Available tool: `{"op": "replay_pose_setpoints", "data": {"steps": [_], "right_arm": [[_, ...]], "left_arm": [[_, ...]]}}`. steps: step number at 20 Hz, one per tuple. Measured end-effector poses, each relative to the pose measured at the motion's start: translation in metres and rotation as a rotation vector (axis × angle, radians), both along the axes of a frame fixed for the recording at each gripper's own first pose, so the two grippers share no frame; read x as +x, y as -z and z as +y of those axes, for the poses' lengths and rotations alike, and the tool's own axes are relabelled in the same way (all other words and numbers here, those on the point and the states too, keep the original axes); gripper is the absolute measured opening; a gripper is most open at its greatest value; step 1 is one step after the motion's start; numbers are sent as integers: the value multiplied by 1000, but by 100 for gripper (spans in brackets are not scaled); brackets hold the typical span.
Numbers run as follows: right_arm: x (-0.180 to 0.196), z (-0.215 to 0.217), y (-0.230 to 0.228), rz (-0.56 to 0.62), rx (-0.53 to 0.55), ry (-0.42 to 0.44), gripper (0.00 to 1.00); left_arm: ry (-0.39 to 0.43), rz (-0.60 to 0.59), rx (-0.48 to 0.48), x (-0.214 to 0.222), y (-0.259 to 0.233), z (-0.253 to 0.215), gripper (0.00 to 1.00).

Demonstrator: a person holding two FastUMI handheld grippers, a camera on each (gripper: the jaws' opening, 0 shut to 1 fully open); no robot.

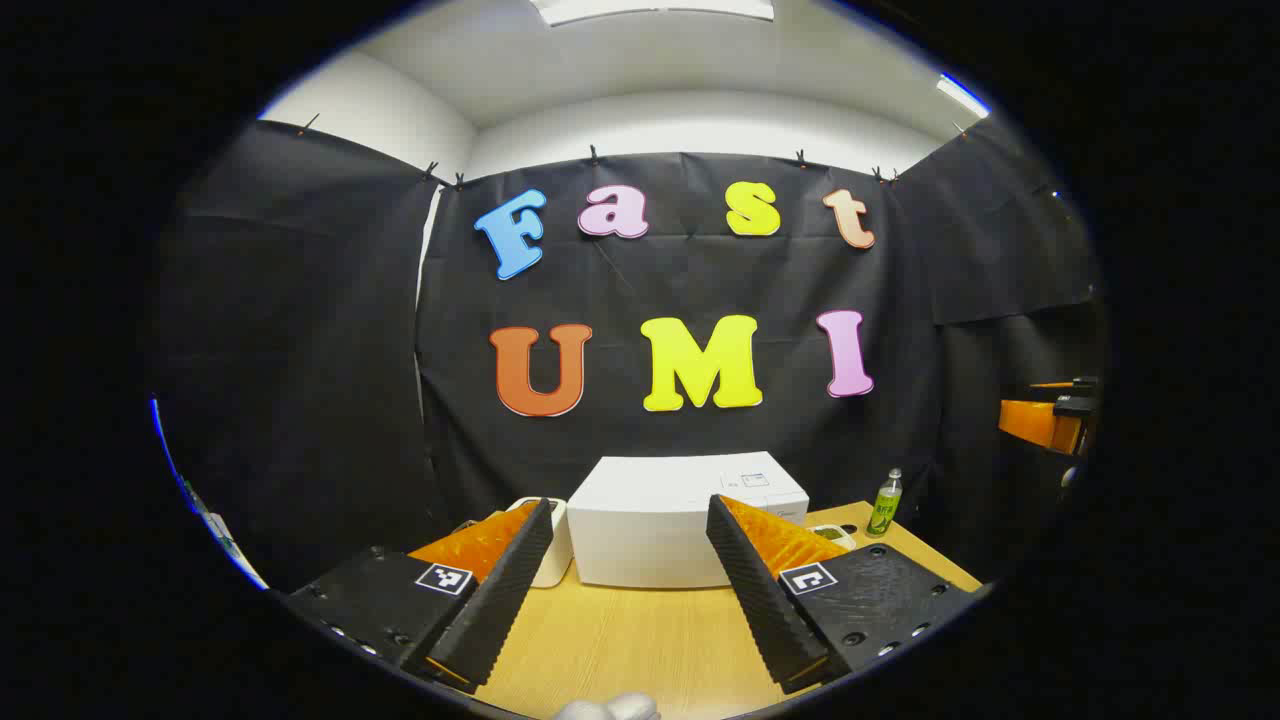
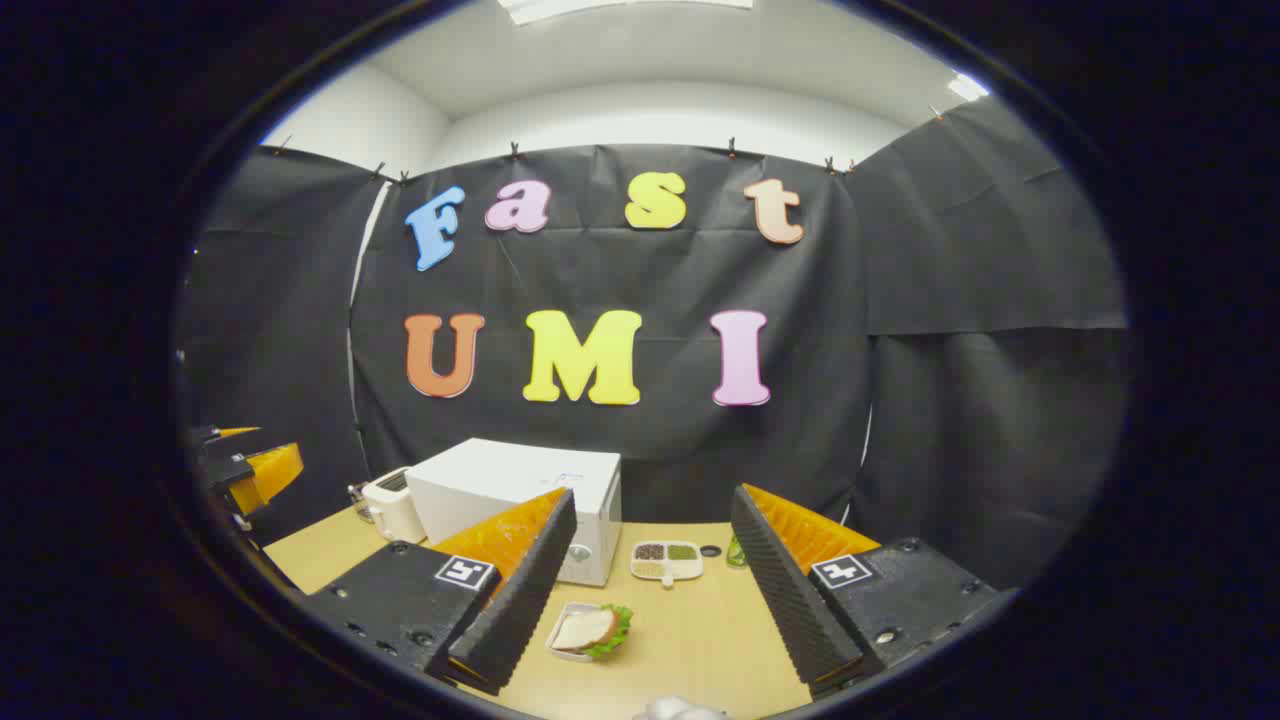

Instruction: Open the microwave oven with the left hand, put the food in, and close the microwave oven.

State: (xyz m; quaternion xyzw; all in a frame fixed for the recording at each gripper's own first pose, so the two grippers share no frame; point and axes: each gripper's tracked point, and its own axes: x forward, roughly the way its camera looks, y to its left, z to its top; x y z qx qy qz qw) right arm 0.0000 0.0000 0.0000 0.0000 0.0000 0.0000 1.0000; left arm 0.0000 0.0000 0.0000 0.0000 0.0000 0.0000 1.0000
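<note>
In the left gripper view we see the left gripper (image 1: 630,590) at the bottom of the frame, fingers spread wide with nothing between them, hanging above the wooden table (image 1: 640,640). Between the fingers, lower centre, sits the white microwave oven (image 1: 680,520), door shut as far as we can tell from this angle. A white toaster (image 1: 552,545) stands just beside it on its left, partly hidden by the left finger. A green bottle (image 1: 884,503) stands to the microwave's right, lower right of the frame. At the right edge, mid-height, we see an orange-and-black bit of the other gripper (image 1: 1050,415); its state cannot be told from here. In the right gripper view the right gripper (image 2: 645,590) is likewise released, fingers wide apart and empty, over the same table (image 2: 700,630). The food, a sandwich (image 2: 592,630) with lettuce in a small white tray (image 2: 556,642), lies on the table at lower centre, near the left finger but not touching it. Behind it stands the microwave (image 2: 510,490), left of centre, door closed. To its right is a small divided dish (image 2: 667,560) with dark and green fillings, then a small dark round thing, too small to tell. The toaster (image 2: 392,505) sits left of the microwave. At the left edge the other gripper (image 2: 245,465) shows partly.
</note>
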Motion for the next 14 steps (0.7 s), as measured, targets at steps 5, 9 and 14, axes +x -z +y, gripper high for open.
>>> {"op": "replay_pose_setpoints", "data": {"steps": [5, 9, 14], "right_arm": [[-1, 3, 1, 9, -8, -14, 92], [0, 1, 0, 5, -21, -9, 92], [5, 18, -6, -12, -9, -44, 100]], "left_arm": [[23, 2, 9, 1, 2, -7, 95], [23, 1, 14, 5, 1, -6, 95], [5, 9, 11, 7, 0, -2, 95]]}}
